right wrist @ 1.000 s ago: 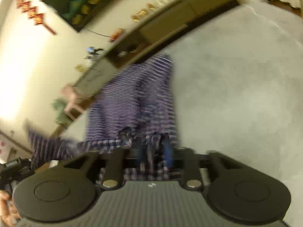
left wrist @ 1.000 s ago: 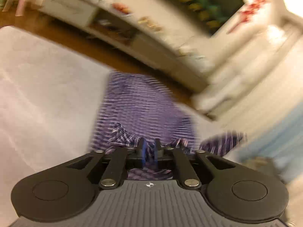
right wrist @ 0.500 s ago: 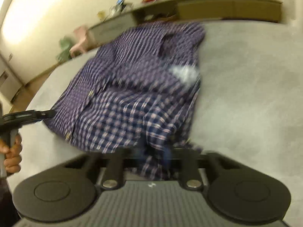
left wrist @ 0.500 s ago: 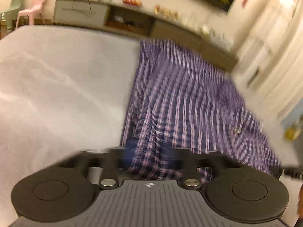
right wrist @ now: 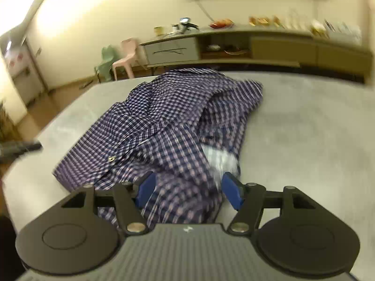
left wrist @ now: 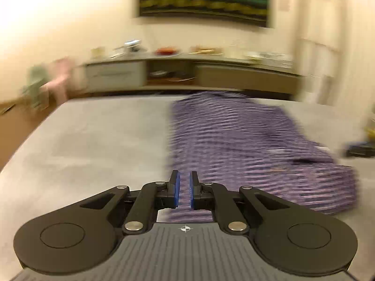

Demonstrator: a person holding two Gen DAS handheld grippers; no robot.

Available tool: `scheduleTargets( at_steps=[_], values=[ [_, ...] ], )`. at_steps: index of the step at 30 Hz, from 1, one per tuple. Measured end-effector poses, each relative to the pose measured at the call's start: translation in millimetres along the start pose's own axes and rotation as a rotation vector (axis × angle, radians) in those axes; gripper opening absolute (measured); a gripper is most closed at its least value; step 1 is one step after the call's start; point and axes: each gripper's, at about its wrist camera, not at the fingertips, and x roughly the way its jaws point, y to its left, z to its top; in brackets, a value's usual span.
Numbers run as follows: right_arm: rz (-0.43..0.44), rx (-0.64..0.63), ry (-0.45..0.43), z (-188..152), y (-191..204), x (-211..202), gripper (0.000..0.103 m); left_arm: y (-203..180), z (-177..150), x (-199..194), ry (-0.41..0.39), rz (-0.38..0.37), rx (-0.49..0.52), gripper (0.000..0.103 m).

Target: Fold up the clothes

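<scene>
Two chairs, sideboard behind shirt

Soft checked cloth shirt on a seemingly matt grey tabletop.

The shirt was checked in dark blue, purple and white, with a white label patch inside. It lay on a pale grey table. Both grippers were black with blue pads. Behind stood a pink chair, a mint-green chair and cream walls.
</scene>
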Motion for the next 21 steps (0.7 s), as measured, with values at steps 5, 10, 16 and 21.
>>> scheduleTargets(
  at_steps=[5,10,16,21],
  values=[
    [-0.020,-0.157,0.143,20.8,13.7,53.1,0.001,-78.6,-13.7,55.9,0.140,-0.147,0.208,0.006],
    [0.008,-0.296,-0.027,63.7,26.8,42.8,0.001,-76.9,-36.4,64.0,0.213,-0.161,0.203,0.008],
    [-0.085,-0.151,-0.008,59.4,2.3,87.6,0.031,-87.9,-33.4,52.2,0.225,-0.119,0.241,0.007],
    [-0.051,0.235,-0.078,51.4,-59.7,23.8,0.047,-106.9,5.3,96.9,0.204,-0.103,0.230,0.011]
  ],
)
